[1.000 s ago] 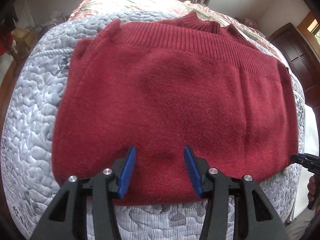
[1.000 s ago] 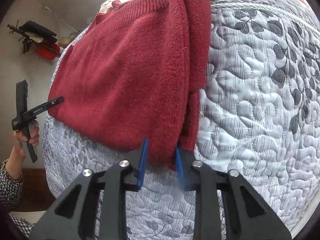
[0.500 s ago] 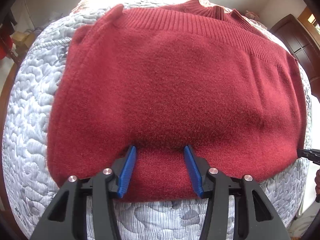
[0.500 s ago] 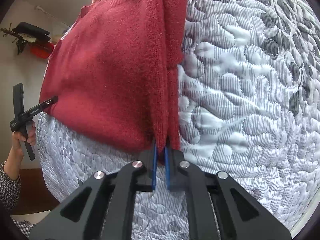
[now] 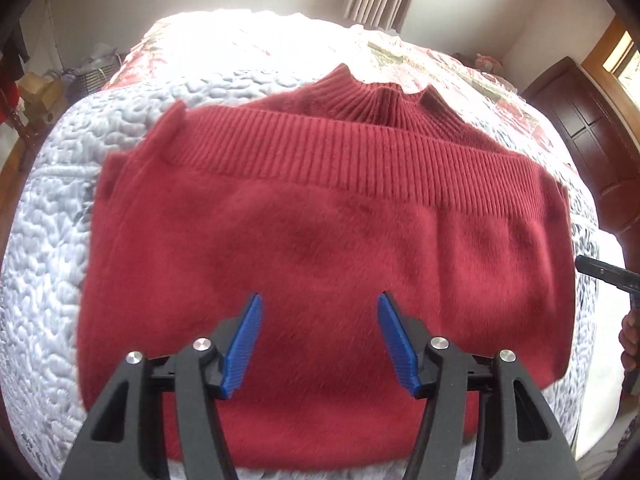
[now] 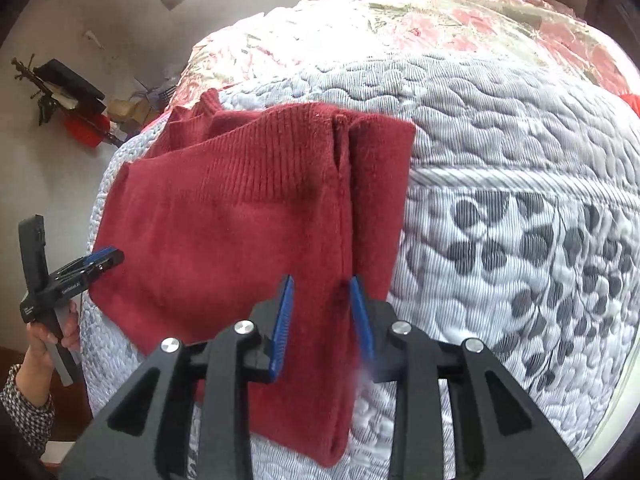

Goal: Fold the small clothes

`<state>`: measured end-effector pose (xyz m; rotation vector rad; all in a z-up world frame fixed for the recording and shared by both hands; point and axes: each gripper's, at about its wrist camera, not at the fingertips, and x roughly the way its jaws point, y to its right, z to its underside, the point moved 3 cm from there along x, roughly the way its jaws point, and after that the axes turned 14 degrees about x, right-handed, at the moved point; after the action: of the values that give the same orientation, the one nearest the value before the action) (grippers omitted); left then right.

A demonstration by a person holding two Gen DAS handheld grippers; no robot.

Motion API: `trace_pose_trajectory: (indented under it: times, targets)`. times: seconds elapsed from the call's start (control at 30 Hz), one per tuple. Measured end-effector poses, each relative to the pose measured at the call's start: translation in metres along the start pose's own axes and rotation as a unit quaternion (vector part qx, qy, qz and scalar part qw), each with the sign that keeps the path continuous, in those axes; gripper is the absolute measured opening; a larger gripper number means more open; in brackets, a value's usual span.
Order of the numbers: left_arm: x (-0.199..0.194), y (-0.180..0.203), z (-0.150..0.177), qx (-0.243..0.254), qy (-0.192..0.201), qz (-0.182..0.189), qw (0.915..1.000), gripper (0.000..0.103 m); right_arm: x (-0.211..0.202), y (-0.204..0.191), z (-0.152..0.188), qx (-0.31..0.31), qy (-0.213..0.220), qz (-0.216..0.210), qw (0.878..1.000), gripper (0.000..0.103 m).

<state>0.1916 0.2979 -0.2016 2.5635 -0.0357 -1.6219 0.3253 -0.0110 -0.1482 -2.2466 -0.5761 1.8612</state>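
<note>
Grey quilted bed [image 6: 500, 168] is covered mid-way by the folded red sweater [image 5: 320, 232], ribbed hem on top. Left gripper [image 5: 319, 340] is spread wide above its near edge; right gripper [image 6: 322, 320] is parted, nothing held.

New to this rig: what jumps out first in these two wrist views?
The red sweater, folded flat on the grey quilted bed cover, fills both views, its ribbed hem and collar at the far side. The left gripper hangs open over its near edge, and the right gripper is open astride the folded side edge. In the right wrist view, a hand with a checked sleeve holds the left gripper at the sweater's corner.
</note>
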Motion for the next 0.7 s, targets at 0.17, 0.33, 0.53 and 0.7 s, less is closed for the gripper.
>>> trace_pose_trajectory:
  times: [0.17, 0.33, 0.53, 0.7]
  targets:
    - [0.028, -0.008, -0.005, -0.013, -0.02, 0.001, 0.9997, 0.06, 0.025, -0.001, -0.017, 0.01, -0.025, 0.001, 1.0, 0.006]
    - [0.031, -0.01, -0.003, -0.012, -0.022, 0.01, 0.9996, 0.061, 0.011, 0.001, -0.018, 0.006, -0.003, -0.004, 1.0, 0.006]
    - [0.036, -0.014, 0.0, -0.014, -0.019, 0.015, 0.9996, 0.061, 0.038, 0.023, -0.014, 0.045, -0.025, 0.004, 0.999, 0.007]
    - [0.032, -0.013, -0.002, -0.019, -0.015, 0.011, 0.9996, 0.061, 0.023, 0.02, -0.011, 0.042, -0.01, -0.004, 0.999, 0.017]
